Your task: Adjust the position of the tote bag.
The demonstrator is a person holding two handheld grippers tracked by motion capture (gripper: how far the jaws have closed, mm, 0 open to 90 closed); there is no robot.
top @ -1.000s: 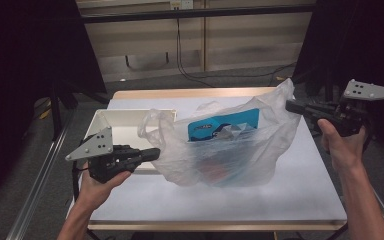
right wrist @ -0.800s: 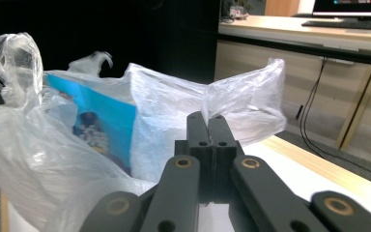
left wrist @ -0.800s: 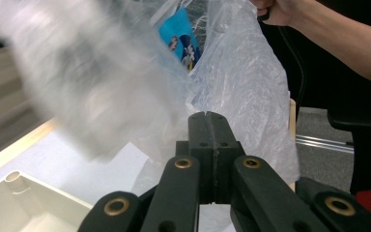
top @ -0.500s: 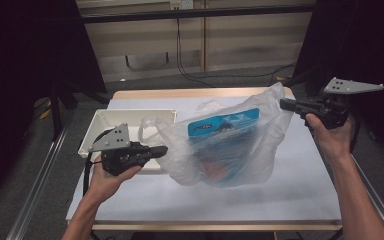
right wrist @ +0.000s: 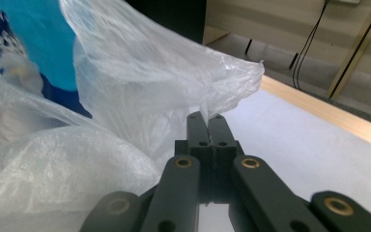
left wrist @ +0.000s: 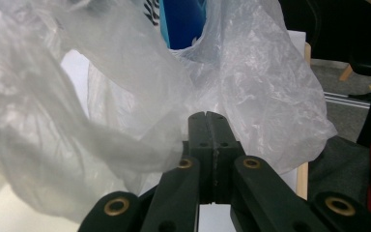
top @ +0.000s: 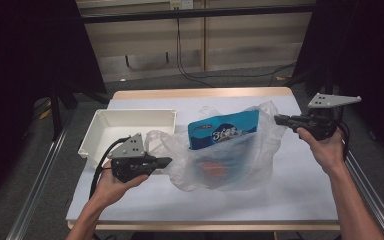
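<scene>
A clear plastic bag (top: 240, 165) sits on the white table top (top: 300, 190), with a blue packet (top: 223, 131) standing up out of its mouth and an orange-red item (top: 211, 169) lower inside. My left gripper (top: 169, 161) is shut at the bag's left handle; in the left gripper view the film (left wrist: 270, 96) bunches against the closed tips of that gripper (left wrist: 206, 115). My right gripper (top: 276, 119) is shut on the bag's right edge. In the right gripper view, a sliver of film (right wrist: 149, 87) sticks up between that gripper's (right wrist: 206, 117) jaws. The blue packet (right wrist: 34, 43) is at the left.
An empty white tray (top: 87, 146) lies on the table's left side, just behind my left hand. The table's wooden far edge (top: 200, 93) and a metal rail (top: 40, 190) along the left border the work area. Cables hang at the back wall.
Both hands have come down and drawn in toward the bag. The bag, earlier stretched wide between the grippers, now hangs slacker and rests lower on the table.
</scene>
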